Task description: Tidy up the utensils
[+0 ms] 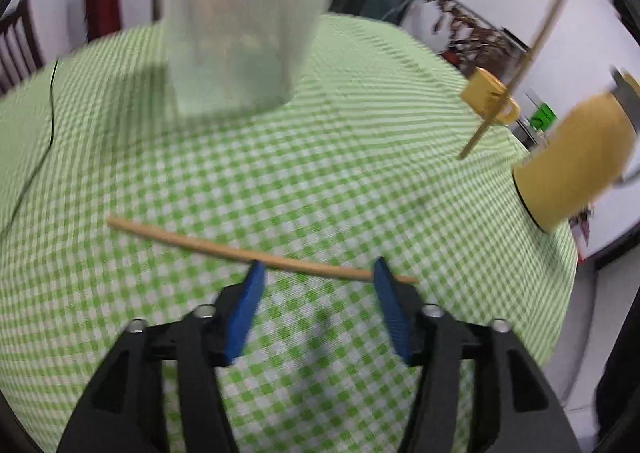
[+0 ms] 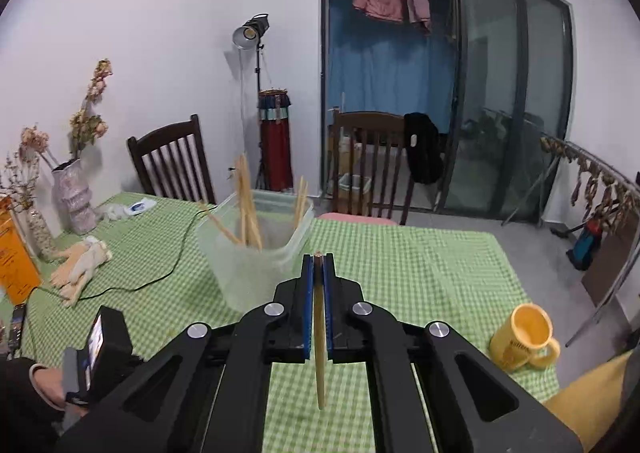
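Observation:
In the left wrist view a wooden chopstick point(image 1: 240, 251) lies flat on the green checked tablecloth point(image 1: 360, 157). My left gripper point(image 1: 318, 267) hangs just over it, open, its blue pads point(image 1: 246, 309) either side of the stick's right half without pressing it. Beyond stands a translucent plastic container point(image 1: 240, 33). A second chopstick point(image 1: 520, 65) slants in the air at the right. In the right wrist view my right gripper point(image 2: 319, 257) is shut on that chopstick point(image 2: 320, 353), which points back toward the camera. The container point(image 2: 256, 249) ahead holds several chopsticks point(image 2: 246, 205).
A yellow mug point(image 2: 524, 337) stands near the table's right edge, also in the left wrist view point(image 1: 490, 97). Yellow fabric, perhaps a sleeve point(image 1: 576, 161), fills the right side. A black cable point(image 2: 132, 285), gloves point(image 2: 80, 269), vases of dried flowers point(image 2: 74, 197) and two chairs point(image 2: 172, 165) lie left and behind.

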Motion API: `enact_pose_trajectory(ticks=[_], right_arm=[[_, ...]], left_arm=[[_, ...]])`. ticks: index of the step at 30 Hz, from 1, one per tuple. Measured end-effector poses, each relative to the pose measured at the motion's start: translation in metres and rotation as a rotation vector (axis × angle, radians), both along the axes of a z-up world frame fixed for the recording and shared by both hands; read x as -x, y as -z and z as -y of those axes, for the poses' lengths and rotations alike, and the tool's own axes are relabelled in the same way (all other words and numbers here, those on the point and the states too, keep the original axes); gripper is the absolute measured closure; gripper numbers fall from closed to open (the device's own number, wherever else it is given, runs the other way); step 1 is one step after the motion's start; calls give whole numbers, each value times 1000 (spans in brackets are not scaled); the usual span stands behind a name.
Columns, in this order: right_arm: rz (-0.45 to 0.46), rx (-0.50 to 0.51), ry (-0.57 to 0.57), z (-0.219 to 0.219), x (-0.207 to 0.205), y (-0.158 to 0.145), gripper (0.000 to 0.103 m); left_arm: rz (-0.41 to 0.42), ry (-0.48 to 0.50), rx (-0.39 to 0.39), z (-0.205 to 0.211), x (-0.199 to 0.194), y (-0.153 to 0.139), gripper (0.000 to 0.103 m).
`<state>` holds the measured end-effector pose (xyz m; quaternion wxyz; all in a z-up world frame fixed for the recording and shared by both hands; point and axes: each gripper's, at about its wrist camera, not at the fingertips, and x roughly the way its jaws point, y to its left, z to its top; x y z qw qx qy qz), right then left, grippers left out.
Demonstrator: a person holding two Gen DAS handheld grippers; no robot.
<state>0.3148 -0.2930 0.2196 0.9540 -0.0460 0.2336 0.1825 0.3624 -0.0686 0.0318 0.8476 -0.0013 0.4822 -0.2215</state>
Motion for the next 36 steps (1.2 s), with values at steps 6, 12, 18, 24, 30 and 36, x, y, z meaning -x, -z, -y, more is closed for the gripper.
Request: enact_pose_trajectory(ticks=[6,12,18,24,30,36], right_arm=[[-13,-16,-17,8,13,10,98],[-5,-39,3,24,27,14,98],[3,-55,-5,33,42,15,98],[15,-73,-27,41,59,17,98],[22,-92,-68,40,74,22,98],[27,-98,-107,25,76,24,98]], left_arm=[[82,212,-209,53,23,7,35],[28,-64,-211,58,-8,9,35],[93,-214,-320,78,-2,22,35],[63,-197,-355,56,32,20,34],[-24,-186,-369,-5,77,27,34],[-137,-395,-20,-55,85,17,35]])
